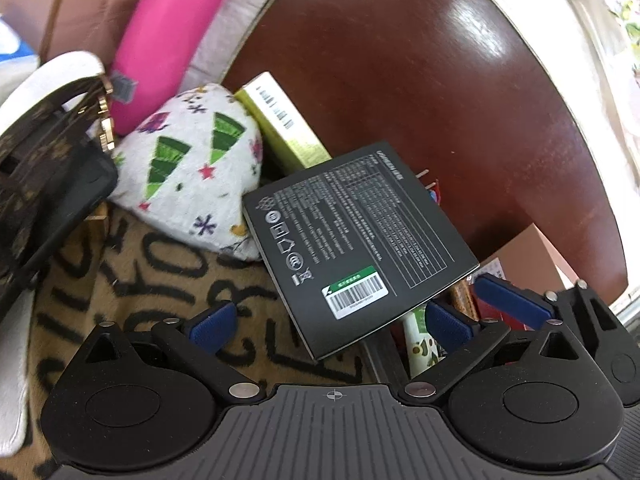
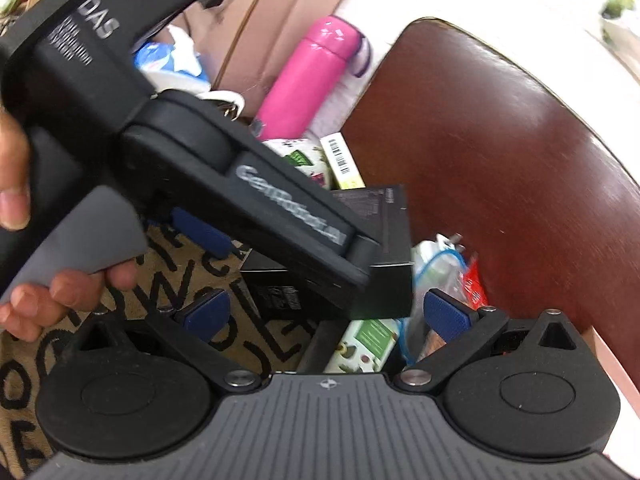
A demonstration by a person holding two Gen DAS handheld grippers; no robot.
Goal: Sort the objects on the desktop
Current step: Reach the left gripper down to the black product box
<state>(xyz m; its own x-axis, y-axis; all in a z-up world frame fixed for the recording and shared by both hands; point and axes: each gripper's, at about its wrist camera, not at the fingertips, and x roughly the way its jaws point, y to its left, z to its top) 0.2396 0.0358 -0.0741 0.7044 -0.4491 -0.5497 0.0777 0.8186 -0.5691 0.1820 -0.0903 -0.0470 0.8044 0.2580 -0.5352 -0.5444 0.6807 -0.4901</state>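
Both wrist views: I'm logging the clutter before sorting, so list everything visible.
black box: one, black with white print and a barcode label, between the left fingers, over the mat's edge
pink bottle: one, pink, lying at the back
patterned pouch: one, white with green trees, left of the box
yellow-green carton: one, behind the box
lettered mat: one, tan with black letters, underneath
wooden chair: one, dark red-brown, right
left hand-held gripper: one, black, blue pads
right hand-held gripper: one, same build, open
hand: one, gripping the left handle
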